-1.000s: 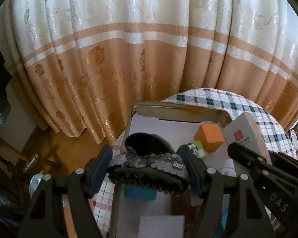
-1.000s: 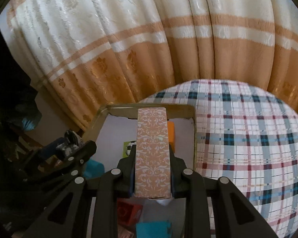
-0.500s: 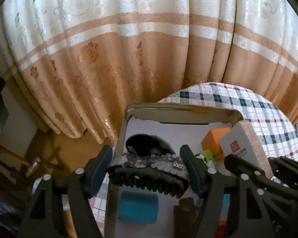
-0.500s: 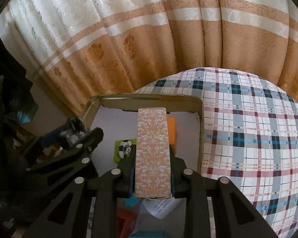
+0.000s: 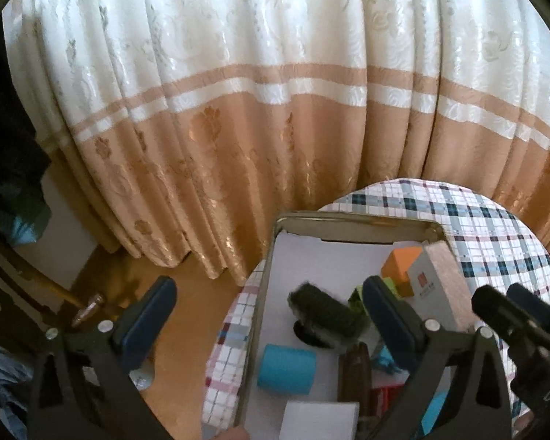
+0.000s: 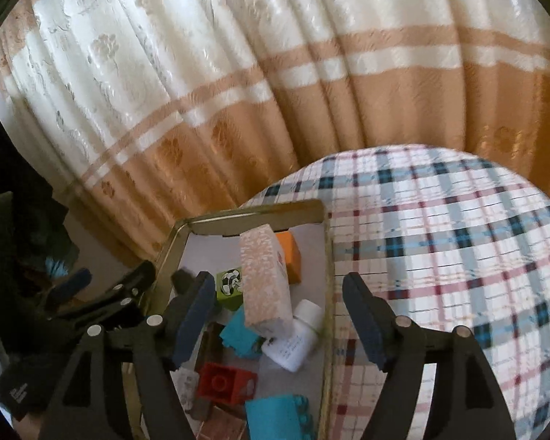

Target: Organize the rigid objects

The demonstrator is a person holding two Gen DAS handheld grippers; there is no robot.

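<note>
The far-left stretch of the tray [image 5: 275, 256] is lying bare, with only the dark hair clip [image 5: 326, 315] and blue cylinder [image 5: 286, 368] sitting nearer. Along its right side, the pink patterned box [image 6: 264, 278], orange block [image 6: 291, 256], green cube [image 6: 229, 288], white bottle [image 6: 297, 337] and red brick [image 6: 225, 385] are crowding the floor. Beyond the right rim, the checked worktop [image 6: 440, 238] is lying open up to the curtain [image 6: 275, 73].
</note>
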